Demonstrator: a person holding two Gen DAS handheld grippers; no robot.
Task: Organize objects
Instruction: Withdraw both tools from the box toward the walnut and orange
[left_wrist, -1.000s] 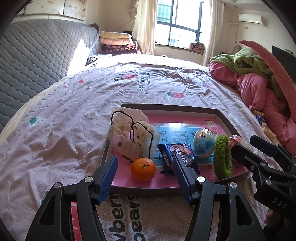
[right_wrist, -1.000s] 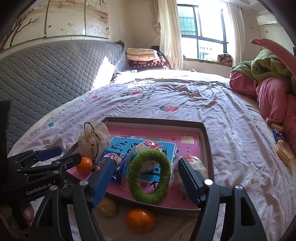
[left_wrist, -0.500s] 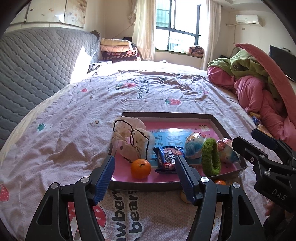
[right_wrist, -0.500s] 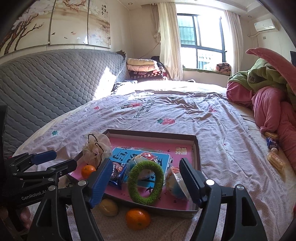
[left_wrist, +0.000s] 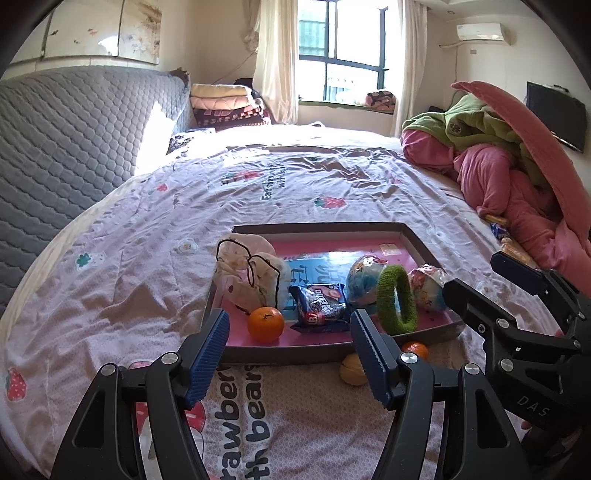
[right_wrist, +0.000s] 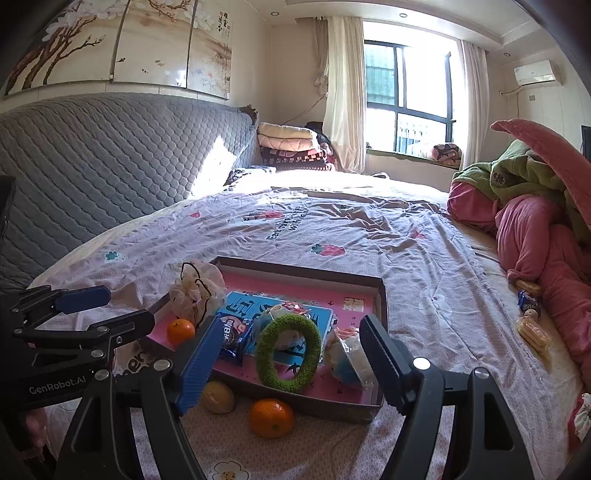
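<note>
You're holding both grippers empty over the bed (left_wrist: 129, 258), left gripper (left_wrist: 290, 350) and right gripper (right_wrist: 286, 363) fingers spread wide. The tray (left_wrist: 280, 352) is sitting on the bed holding an orange (left_wrist: 266, 324), snack packet (left_wrist: 321, 306) and green ring (right_wrist: 288, 354); another orange (right_wrist: 272, 417) and a lemon (right_wrist: 219, 397) are lying just outside its near edge.

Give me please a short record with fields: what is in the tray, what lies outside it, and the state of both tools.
in tray: orange, cookie packet, green ring, drawstring pouch, two wrapped balls
outside tray: orange, yellow fruit, on bedsheet
left tool: open, empty
right tool: open, empty
</note>
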